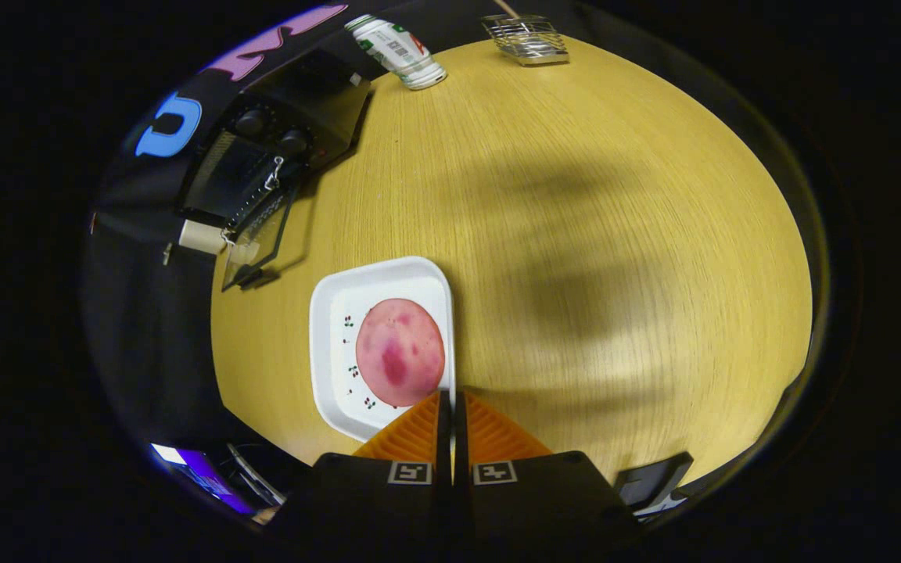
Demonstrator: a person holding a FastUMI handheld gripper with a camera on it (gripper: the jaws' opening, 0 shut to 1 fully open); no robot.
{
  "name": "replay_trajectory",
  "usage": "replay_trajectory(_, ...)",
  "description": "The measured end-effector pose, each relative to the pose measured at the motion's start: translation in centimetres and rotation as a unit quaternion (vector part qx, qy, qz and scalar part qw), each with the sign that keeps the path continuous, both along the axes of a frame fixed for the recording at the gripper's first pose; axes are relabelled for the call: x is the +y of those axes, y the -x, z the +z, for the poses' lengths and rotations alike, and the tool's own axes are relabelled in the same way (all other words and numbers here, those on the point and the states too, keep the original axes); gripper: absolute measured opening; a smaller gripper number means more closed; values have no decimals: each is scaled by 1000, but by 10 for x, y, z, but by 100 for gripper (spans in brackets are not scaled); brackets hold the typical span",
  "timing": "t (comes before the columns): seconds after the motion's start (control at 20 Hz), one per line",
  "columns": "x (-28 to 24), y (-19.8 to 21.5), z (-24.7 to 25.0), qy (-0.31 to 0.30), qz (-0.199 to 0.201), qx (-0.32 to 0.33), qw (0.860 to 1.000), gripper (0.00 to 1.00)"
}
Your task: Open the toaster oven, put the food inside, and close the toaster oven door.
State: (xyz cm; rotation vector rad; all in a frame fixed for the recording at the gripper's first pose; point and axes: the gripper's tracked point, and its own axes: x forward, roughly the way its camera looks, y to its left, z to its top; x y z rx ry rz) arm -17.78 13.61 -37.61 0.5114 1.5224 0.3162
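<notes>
The tongs (451,399) are almost shut. Only a thin gap shows between the two fingers. The edge of the plate (341,297) runs right into that gap, so the fingers look pinched on the plate's rim, one on each side. It is hard to be sure they both press on it, because the gap is so narrow.

The plate is white and sits on the yellow table (615,234). A round pink slice of food (400,352) lies on the plate, just ahead of the fingertips and a little to their left.

The oven (271,164) is black and stands far beyond the plate, at the table's edge. Its glass door (255,242) hangs open toward the plate.

A can (396,51) lies on its side at the far end of the table. A wire rack (527,39) sits near it.
</notes>
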Motion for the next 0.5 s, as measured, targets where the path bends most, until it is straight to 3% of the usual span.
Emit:
replay_trajectory(0.3,21,7,23,-88,-112,3,990,5)
replay_trajectory(0.5,38,9,51,-94,-164,0,982,5)
